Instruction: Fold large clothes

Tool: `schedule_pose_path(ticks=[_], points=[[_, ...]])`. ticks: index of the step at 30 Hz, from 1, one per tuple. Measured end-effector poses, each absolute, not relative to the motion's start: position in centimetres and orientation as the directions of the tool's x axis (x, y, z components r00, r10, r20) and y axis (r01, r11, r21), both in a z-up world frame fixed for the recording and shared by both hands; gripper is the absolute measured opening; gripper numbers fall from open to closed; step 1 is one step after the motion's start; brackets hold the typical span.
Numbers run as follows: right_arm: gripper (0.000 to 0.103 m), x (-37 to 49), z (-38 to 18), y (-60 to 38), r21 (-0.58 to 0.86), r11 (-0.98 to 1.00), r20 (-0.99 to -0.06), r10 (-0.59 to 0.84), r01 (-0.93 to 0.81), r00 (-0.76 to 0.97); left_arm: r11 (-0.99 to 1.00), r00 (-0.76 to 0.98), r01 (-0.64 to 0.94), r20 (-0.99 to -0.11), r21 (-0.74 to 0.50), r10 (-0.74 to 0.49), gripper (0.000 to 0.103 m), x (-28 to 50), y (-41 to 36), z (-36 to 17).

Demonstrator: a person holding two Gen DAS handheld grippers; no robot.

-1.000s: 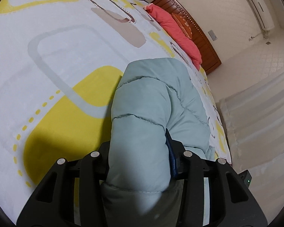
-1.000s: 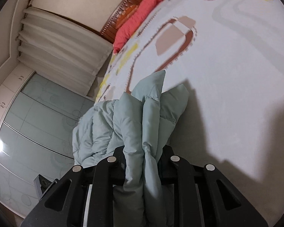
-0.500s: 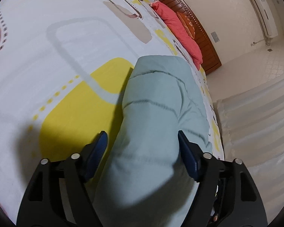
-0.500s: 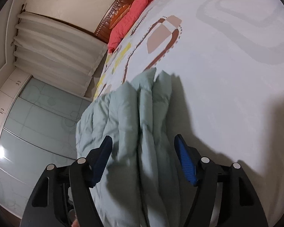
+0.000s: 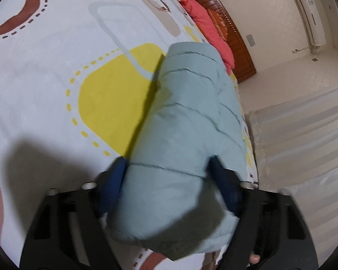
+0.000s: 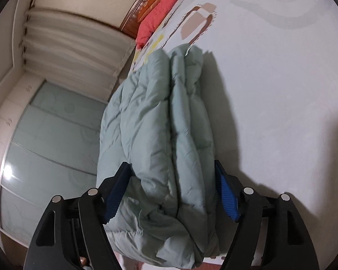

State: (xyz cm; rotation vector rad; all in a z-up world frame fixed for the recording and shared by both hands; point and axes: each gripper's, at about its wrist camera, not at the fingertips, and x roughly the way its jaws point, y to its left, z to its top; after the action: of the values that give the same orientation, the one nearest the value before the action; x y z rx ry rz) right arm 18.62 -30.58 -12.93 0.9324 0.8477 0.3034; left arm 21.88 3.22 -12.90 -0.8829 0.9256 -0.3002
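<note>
While the puffy green jacket (image 5: 187, 121) lies folded at the bed (image 5: 56, 67) edge, my left claw (image 5: 169, 180) and right claw (image 6: 171, 191), just narrowing, bracket it to steady the bundle, pads apparently touching.

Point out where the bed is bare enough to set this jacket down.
Bare sheet lies left of the jacket in the left view, right of it in the right view. Crowded: the bed edge by the curtain, headboard end with pillow.

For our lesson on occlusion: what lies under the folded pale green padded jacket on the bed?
The padded jacket lies on a patterned bedsheet, white with yellow and brown shapes. The sheet directly beneath is covered, so anything there cannot be seen.
</note>
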Motion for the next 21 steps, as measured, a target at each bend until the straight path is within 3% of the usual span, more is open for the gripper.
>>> schedule_pose_path(ticks=[3,6,9,15,21], points=[[0.035,18.2,-12.8,-30.2,0.813,0.569,-0.501,0.582,0.120,0.640,0.637,0.600,-0.114,-0.564,-0.762,-0.567,0.047,21.3,3.0,-12.3],[0.028,17.7,-12.2,-30.0,0.803,0.587,-0.506,0.578,0.106,0.640,0.641,0.603,-0.105,-0.562,-0.760,-0.567,0.039,20.7,3.0,-11.9],[0.027,16.7,-12.3,-30.1,0.808,0.580,-0.501,0.586,0.102,0.637,0.643,0.600,-0.108,-0.565,-0.759,-0.567,0.038,20.0,3.0,-11.9],[0.029,17.1,-12.8,-30.9,0.828,0.551,-0.483,0.603,0.107,0.635,0.657,0.595,-0.086,-0.567,-0.749,-0.570,0.043,19.4,3.0,-12.1],[0.049,17.7,-12.6,-31.2,0.819,0.562,-0.493,0.580,0.120,0.648,0.664,0.607,-0.101,-0.575,-0.741,-0.549,0.059,19.3,4.0,-11.5]])
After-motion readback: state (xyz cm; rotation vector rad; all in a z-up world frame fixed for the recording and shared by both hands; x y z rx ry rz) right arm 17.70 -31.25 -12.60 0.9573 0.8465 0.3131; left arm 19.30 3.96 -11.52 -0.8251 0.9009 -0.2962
